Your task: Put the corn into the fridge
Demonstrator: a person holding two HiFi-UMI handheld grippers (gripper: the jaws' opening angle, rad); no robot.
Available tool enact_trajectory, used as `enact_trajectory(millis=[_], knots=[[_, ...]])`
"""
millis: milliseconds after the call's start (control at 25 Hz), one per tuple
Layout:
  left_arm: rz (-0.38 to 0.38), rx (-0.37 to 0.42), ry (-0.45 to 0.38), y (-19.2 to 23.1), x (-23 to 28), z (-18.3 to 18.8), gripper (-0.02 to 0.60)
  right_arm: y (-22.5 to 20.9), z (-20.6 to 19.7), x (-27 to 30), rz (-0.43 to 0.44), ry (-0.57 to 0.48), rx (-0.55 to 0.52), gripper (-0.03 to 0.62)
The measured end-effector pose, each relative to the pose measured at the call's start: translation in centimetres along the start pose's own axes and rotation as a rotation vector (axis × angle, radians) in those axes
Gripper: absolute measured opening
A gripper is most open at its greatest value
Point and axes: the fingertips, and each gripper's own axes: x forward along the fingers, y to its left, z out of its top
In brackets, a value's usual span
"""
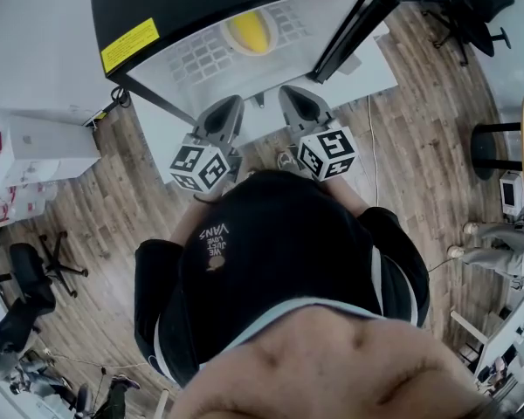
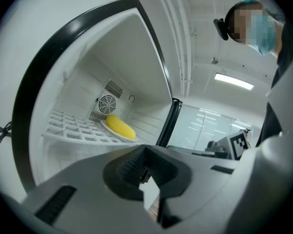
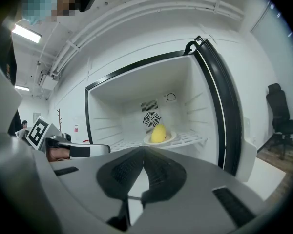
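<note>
The yellow corn [image 1: 250, 31] lies on a white plate [image 1: 231, 44] on the white shelf [image 1: 192, 59] inside the open fridge [image 1: 157, 7]. Both grippers are held just outside the fridge opening, side by side, and point at it. My left gripper [image 1: 233, 104] is shut with nothing in it, and so is my right gripper [image 1: 289, 93]. In the left gripper view the corn [image 2: 120, 126] is ahead and left of the shut jaw tips [image 2: 145, 153]. In the right gripper view the corn [image 3: 158, 133] sits on its plate [image 3: 170, 139] straight beyond the shut jaw tips [image 3: 143, 148].
The fridge door [image 1: 360, 23] stands open at the right with its black frame [image 3: 225, 116]. A fan grille [image 3: 151, 119] is on the fridge's back wall. Office chairs [image 1: 476, 11] and a white cabinet [image 1: 35, 151] stand on the wooden floor [image 1: 419, 129]. A seated person's legs [image 1: 498, 251] show far right.
</note>
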Motion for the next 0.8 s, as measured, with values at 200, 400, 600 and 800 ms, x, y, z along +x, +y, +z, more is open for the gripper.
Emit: enact_trajectory(millis=[200, 400, 600, 800], knots=[[-0.016, 0.003, 0.002, -0.3, -0.8, -0.2, 0.018, 0.6, -0.4, -0.8, -0.019, -0.007, 0.002, 0.012], [-0.023, 0.003, 0.008, 0.0, -1.4, -0.6, 0.018, 1.1, -0.8, -1.1, -0.035, -0.012, 0.010, 0.012], [-0.030, 0.003, 0.011, 0.1, -1.7, -1.0, 0.018, 1.1, -1.4, -1.3, -0.047, -0.010, 0.013, 0.012], [-0.037, 0.012, 0.011, 0.1, -1.7, -1.1, 0.018, 1.2, -1.6, -1.4, -0.056, -0.006, 0.005, 0.012]])
